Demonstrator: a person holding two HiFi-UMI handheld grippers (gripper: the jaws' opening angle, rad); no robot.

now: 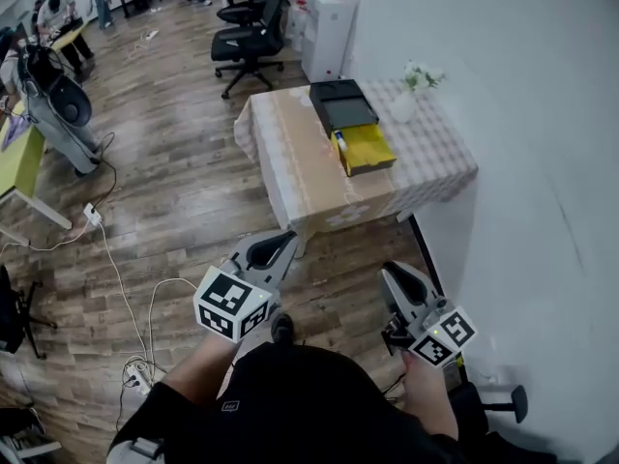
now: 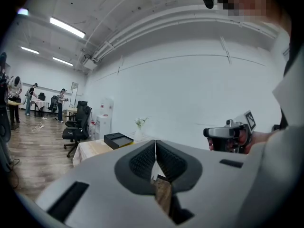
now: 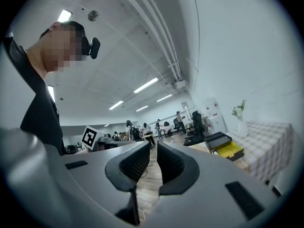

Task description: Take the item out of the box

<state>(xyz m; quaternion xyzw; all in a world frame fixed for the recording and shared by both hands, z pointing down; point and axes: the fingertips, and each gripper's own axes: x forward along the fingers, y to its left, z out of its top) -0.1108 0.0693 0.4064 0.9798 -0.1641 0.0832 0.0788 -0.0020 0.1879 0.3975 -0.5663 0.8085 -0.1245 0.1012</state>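
An open black box (image 1: 341, 104) lies on a cloth-covered table (image 1: 300, 177) some way ahead, its yellow inside (image 1: 368, 149) facing up, with a small thing at that part's left edge. The box also shows in the left gripper view (image 2: 118, 139) and the right gripper view (image 3: 223, 144). Both grippers are held low near the person's body, far short of the table. My left gripper (image 1: 287, 236) is shut with nothing in it (image 2: 155, 144). My right gripper (image 1: 389, 271) has its jaws almost together and holds nothing (image 3: 153, 146).
A white vase with flowers (image 1: 406, 100) stands on the table beside the box. Behind the table are black office chairs (image 1: 250, 37) and a white cabinet (image 1: 327, 32). Cables (image 1: 116, 278) run over the wooden floor at left. A white wall (image 1: 522, 114) borders the right side.
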